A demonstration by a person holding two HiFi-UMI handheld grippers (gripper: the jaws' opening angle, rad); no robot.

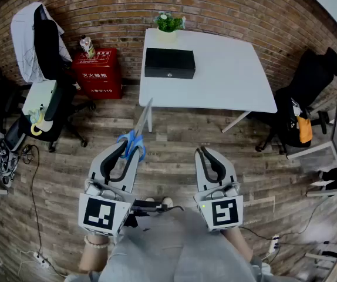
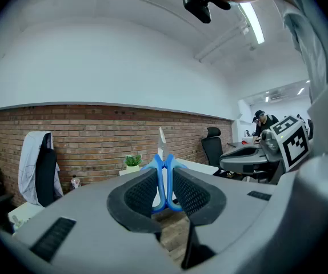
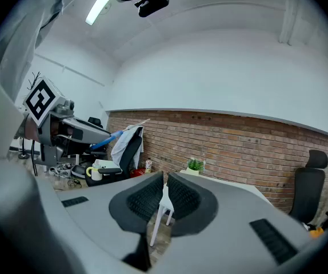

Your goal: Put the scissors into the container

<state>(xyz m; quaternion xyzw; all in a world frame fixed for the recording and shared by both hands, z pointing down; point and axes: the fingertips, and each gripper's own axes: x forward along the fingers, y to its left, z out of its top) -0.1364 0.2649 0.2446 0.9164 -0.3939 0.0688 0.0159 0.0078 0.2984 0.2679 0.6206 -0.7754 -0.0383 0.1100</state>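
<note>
My left gripper (image 1: 130,144) is shut on a pair of blue-handled scissors (image 1: 137,131). The pads clamp the handles, and the silver blades stick out ahead towards the table. In the left gripper view the scissors (image 2: 164,173) stand upright between the jaws (image 2: 164,192). The container, a flat black box (image 1: 169,63), lies on the white table (image 1: 227,81) well ahead of both grippers. My right gripper (image 1: 205,151) is held level beside the left one. Its jaws are nearly together with nothing in them, as the right gripper view (image 3: 163,197) shows.
A small potted plant (image 1: 168,22) stands at the table's far edge against the brick wall. A red box (image 1: 98,72) and an office chair with a white coat (image 1: 39,46) are to the left. Another black chair (image 1: 309,93) is on the right. The floor is wooden planks.
</note>
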